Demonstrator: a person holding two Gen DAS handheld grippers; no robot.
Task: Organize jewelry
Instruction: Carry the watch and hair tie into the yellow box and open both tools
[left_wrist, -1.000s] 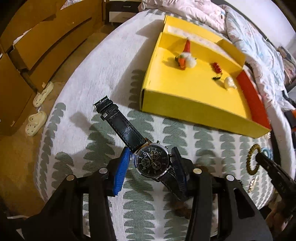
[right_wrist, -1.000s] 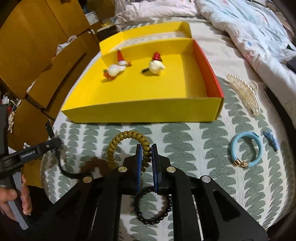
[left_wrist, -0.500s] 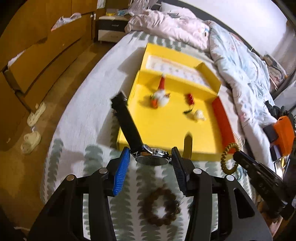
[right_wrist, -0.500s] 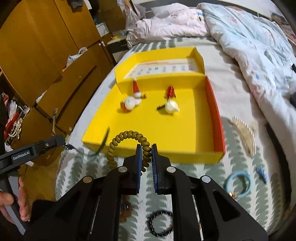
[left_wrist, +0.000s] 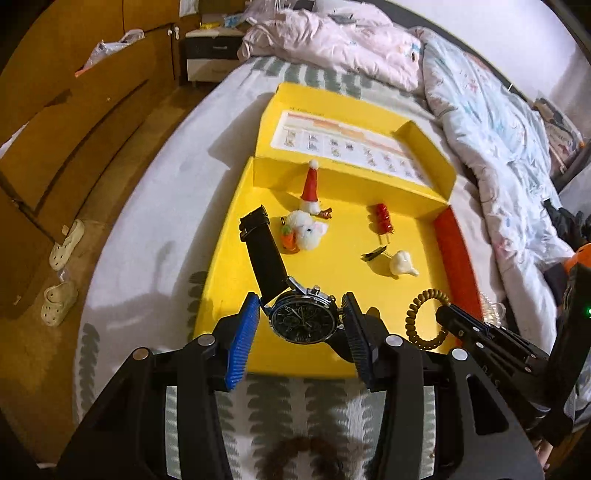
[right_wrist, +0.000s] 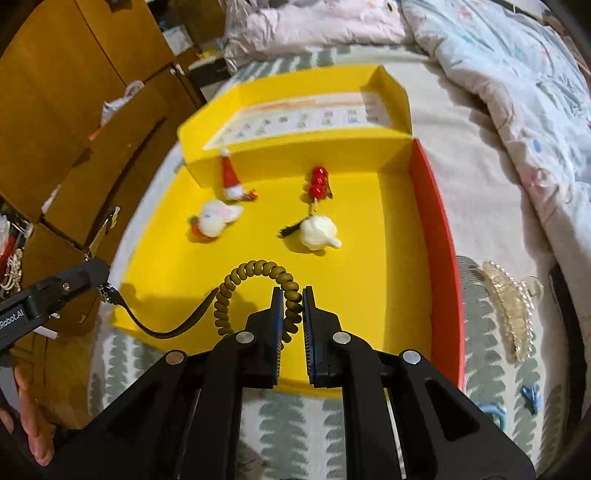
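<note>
My left gripper (left_wrist: 299, 326) is shut on a black watch (left_wrist: 303, 319), gripped by its case, with the dark dial facing up. Its strap sticks out over the yellow box (left_wrist: 351, 266). My right gripper (right_wrist: 293, 306) is shut on an olive spiral hair tie (right_wrist: 255, 269), whose loop arches ahead of the pads above the box floor (right_wrist: 369, 258). In the left wrist view the hair tie (left_wrist: 424, 317) hangs just right of the watch. Both grippers hover over the box's near part.
In the box lie a Santa hat clip (left_wrist: 310, 184), a white bunny clip (left_wrist: 308, 230), a red berry clip (left_wrist: 382, 218) and a white clip (left_wrist: 402, 264). A pearl claw clip (right_wrist: 509, 306) and a blue hair tie (right_wrist: 491, 411) lie on the bedspread at the right. A brown bead bracelet (left_wrist: 303, 458) lies below my left gripper.
Both grippers rose from the bedspread and moved forward to above the yellow box, the left carrying the watch, the right carrying the hair tie. A black bead bracelet dropped out of view.
</note>
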